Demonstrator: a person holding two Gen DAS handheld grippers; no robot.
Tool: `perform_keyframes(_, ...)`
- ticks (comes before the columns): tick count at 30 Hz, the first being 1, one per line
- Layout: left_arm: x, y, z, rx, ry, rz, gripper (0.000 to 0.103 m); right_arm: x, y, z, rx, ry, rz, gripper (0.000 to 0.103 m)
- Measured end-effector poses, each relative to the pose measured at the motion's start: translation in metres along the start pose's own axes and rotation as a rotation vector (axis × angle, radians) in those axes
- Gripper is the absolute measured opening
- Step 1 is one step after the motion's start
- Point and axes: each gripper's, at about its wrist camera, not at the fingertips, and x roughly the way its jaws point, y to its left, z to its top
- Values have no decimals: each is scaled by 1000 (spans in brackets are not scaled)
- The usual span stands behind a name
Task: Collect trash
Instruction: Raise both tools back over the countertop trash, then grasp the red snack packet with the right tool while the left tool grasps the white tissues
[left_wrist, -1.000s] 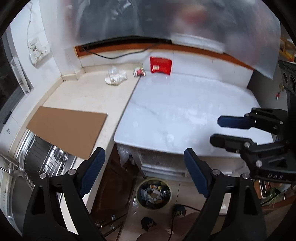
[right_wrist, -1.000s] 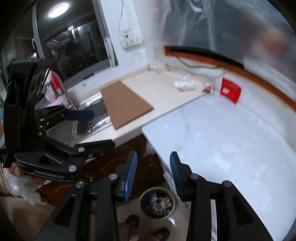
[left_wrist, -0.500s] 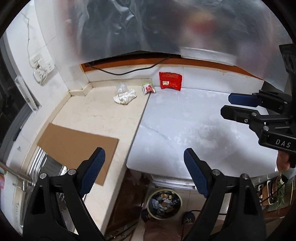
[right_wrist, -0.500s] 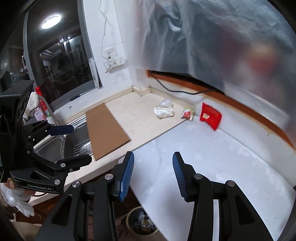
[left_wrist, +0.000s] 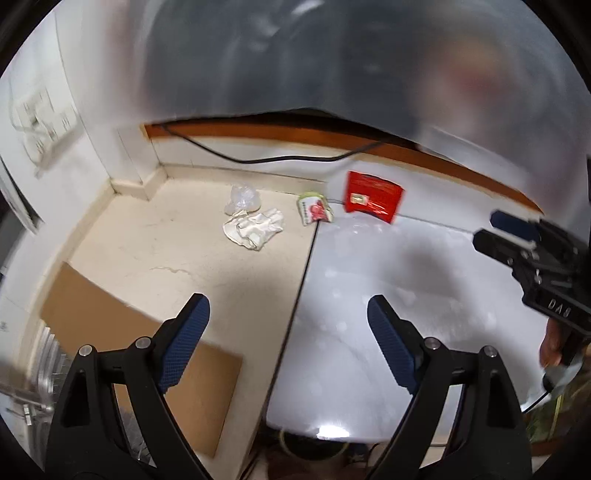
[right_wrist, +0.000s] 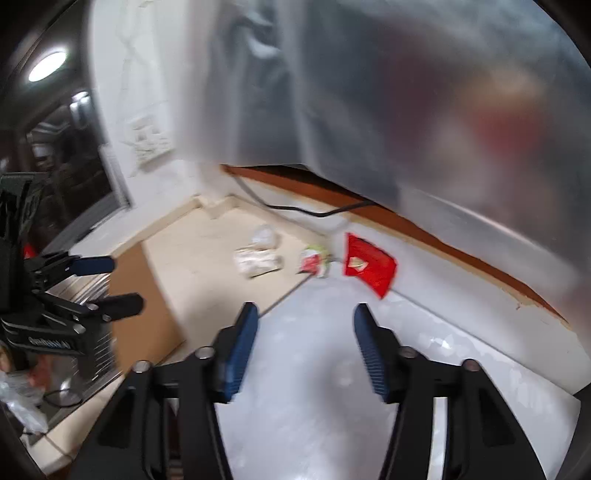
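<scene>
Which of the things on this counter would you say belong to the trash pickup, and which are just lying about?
Trash to collect:
- red packet against the back wall
- small green-and-red wrapper
- crumpled white tissue
- clear plastic scrap just behind it

Just lying about:
- cardboard sheet
- black cable along the wall
- wall socket

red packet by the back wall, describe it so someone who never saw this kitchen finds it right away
Follow the white countertop to the back wall. The red packet leans there, just right of the seam with the beige counter. It is the only flat, all-red piece; the small green and red wrapper and the crumpled white tissue lie to its left.
</scene>
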Motion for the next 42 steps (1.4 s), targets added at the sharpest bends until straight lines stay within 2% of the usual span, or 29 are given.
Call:
perform_keyframes(4,63,29,21,-53,34,-14,86,66,-25,13,45,28,-32,58)
perform_keyframes(10,150,67,34,-134,94,-29,86,158,-67,10,136,85,-67,57)
perform_keyframes(18,217,87,36,-180,144,-75,94,233,-107,-12,219,112,-91,52)
perform_keyframes(24,237,92,36,-223,144,-107,96,263,-112,-23,235,120,-98,47)
perform_keyframes(31,256,95,33,-278,144,-135,97,281,-115,-21,260,64,-93,45)
perform_keyframes(35,263,97,32,-301,141,-139,97,285,-108,-16,228,49,-71,32)
perform_keyframes(37,265,99,32,-324,139,-138,97,288,-100,-13,198,51,-52,18)
perform_keyframes(42,275,110,32,-391,143,-149,97,289,-80,-15,150,36,-12,10)
